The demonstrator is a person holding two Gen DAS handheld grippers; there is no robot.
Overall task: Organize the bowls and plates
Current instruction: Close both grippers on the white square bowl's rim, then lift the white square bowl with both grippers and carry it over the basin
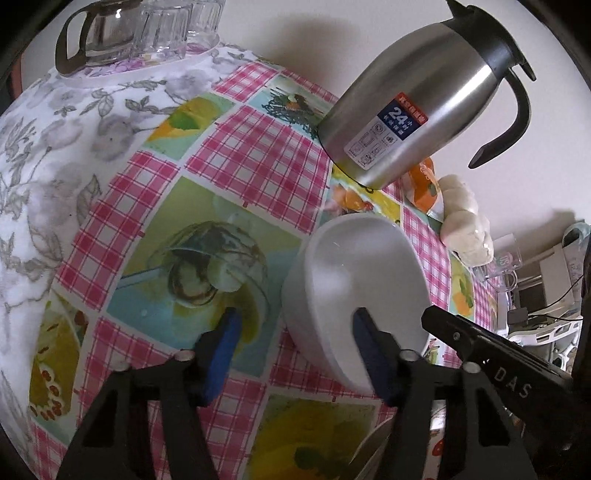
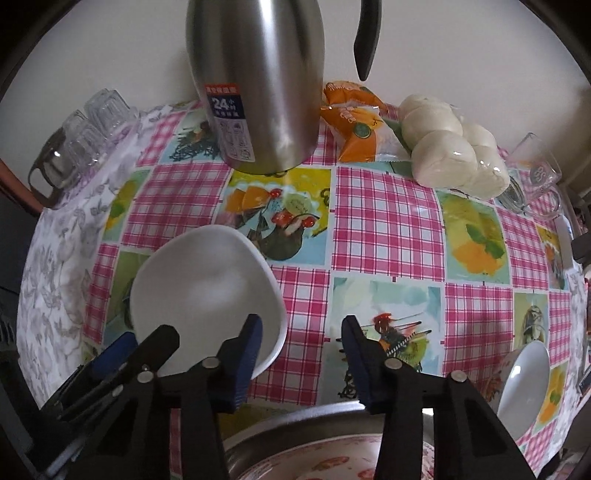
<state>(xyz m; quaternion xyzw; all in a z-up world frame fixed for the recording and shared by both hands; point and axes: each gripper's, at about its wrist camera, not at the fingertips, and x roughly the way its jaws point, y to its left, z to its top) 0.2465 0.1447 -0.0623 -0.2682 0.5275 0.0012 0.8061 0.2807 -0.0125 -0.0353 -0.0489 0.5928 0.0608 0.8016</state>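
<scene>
A white bowl [image 1: 354, 280] [image 2: 207, 291] stands on the patterned tablecloth, and both grippers are at it. My left gripper [image 1: 297, 332] straddles the bowl's near wall: one blue pad is inside, the other outside with a clear gap to the wall. My right gripper [image 2: 303, 339] straddles the opposite rim, one pad over the inside and the other well clear over the cloth. Neither pair of pads presses on the bowl. A second white bowl [image 2: 524, 384] lies tilted at the far right. A floral plate [image 2: 317, 465] sits in a metal basin [image 2: 295, 417] right below my right gripper.
A steel thermos jug [image 2: 258, 85] [image 1: 417, 107] stands just behind the bowl. An orange snack pack [image 2: 354, 125] and a bag of white buns [image 2: 450, 147] lie at the back. Upturned glasses and a glass pot [image 1: 122, 33] stand back left, a glass mug [image 2: 535, 177] back right.
</scene>
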